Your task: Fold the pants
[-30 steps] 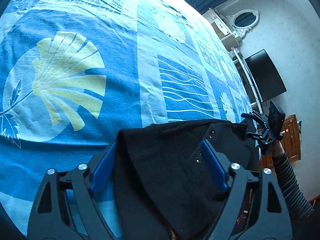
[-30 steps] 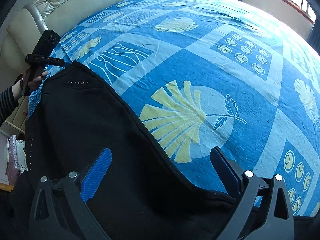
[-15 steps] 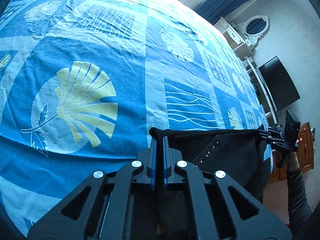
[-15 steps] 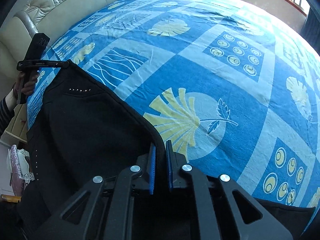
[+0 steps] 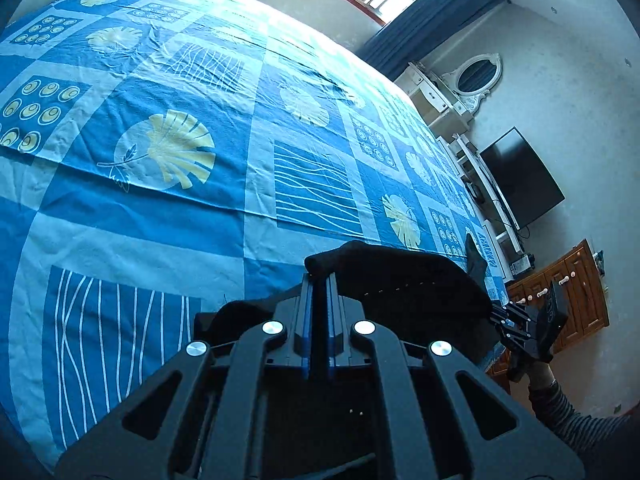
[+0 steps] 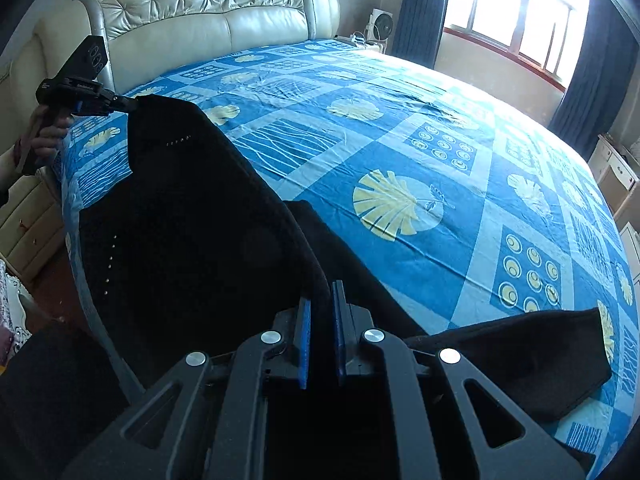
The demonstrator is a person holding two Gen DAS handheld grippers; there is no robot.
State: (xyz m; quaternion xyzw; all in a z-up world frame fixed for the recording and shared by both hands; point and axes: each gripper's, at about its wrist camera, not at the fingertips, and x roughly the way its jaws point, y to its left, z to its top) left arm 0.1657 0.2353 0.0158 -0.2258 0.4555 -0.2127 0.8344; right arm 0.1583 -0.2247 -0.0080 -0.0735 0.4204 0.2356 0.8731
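Note:
Black pants (image 6: 192,232) with small studs hang lifted above the bed's near edge, stretched between both grippers. My left gripper (image 5: 319,280) is shut on one corner of the pants (image 5: 400,284), with a fold of cloth bulging past its tips. It also shows in the right wrist view (image 6: 134,104), held up at the far left. My right gripper (image 6: 321,294) is shut on the pants' edge. It also shows in the left wrist view (image 5: 496,316) at the right. A pant leg end (image 6: 532,352) lies on the bedspread at lower right.
The bed carries a blue patterned bedspread (image 6: 400,128) with a cream tufted headboard (image 6: 208,12) behind. A television (image 5: 520,178), a white dresser with mirror (image 5: 460,88) and a wooden cabinet (image 5: 568,292) stand beyond the bed. A nightstand (image 6: 28,228) stands at left.
Both grippers were open over the pants a second ago, then shut on the cloth. Both have since risen, lifting the pants off the bedspread.

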